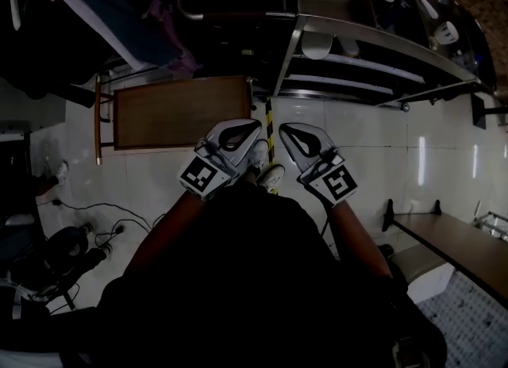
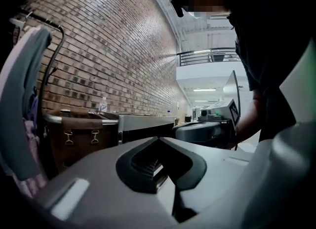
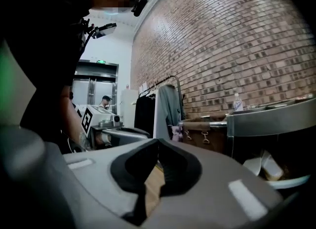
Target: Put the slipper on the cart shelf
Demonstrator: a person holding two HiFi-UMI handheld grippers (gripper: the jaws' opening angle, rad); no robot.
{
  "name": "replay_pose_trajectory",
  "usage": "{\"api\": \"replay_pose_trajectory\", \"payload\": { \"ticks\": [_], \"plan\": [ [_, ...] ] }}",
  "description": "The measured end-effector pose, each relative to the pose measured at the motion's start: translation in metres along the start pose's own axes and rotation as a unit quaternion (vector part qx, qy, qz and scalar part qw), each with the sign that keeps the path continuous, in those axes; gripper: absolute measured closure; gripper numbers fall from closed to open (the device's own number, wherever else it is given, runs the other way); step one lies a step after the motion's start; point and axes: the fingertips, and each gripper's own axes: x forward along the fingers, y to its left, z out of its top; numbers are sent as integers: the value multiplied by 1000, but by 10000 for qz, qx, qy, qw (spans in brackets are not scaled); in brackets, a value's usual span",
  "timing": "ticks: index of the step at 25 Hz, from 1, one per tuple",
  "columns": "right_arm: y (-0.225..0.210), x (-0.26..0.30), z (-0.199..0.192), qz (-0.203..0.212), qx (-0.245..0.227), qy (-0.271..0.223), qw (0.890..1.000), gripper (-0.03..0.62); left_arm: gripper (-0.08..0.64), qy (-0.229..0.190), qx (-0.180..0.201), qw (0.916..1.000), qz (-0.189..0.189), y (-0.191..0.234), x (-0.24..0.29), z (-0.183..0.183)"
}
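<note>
A steel cart (image 1: 373, 41) with several shelves stands ahead to the right. A pale slipper (image 3: 264, 166) lies on a lower shelf, and it shows as a white shape (image 1: 317, 44) in the head view. My left gripper (image 1: 254, 125) and right gripper (image 1: 285, 128) are held side by side in front of my body, well short of the cart. Both are shut, tips touching, with nothing between them. The left gripper view shows its own closed jaw tips (image 2: 157, 139); the right gripper view shows the same (image 3: 158, 140).
A brown bin with a wooden top (image 1: 182, 111) stands left of the cart, beside a clothes rack (image 1: 119, 9). Cables (image 1: 95, 231) trail over the white floor at left. A dark bench (image 1: 452, 239) is at right. A brick wall (image 3: 237, 50) runs behind the cart.
</note>
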Motion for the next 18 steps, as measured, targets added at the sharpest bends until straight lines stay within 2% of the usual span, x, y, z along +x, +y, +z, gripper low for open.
{"api": "replay_pose_trajectory", "payload": {
  "ticks": [7, 10, 18],
  "plan": [
    [59, 29, 17, 493, -167, -104, 9986, 590, 557, -50, 51, 9994, 351, 3, -62, 8],
    [83, 49, 21, 646, -190, -128, 9977, 591, 557, -73, 129, 9993, 346, 7, -88, 11],
    [143, 126, 23, 572, -4, 13, 9984, 591, 557, -190, 175, 9994, 211, 46, -174, 10]
  ]
}}
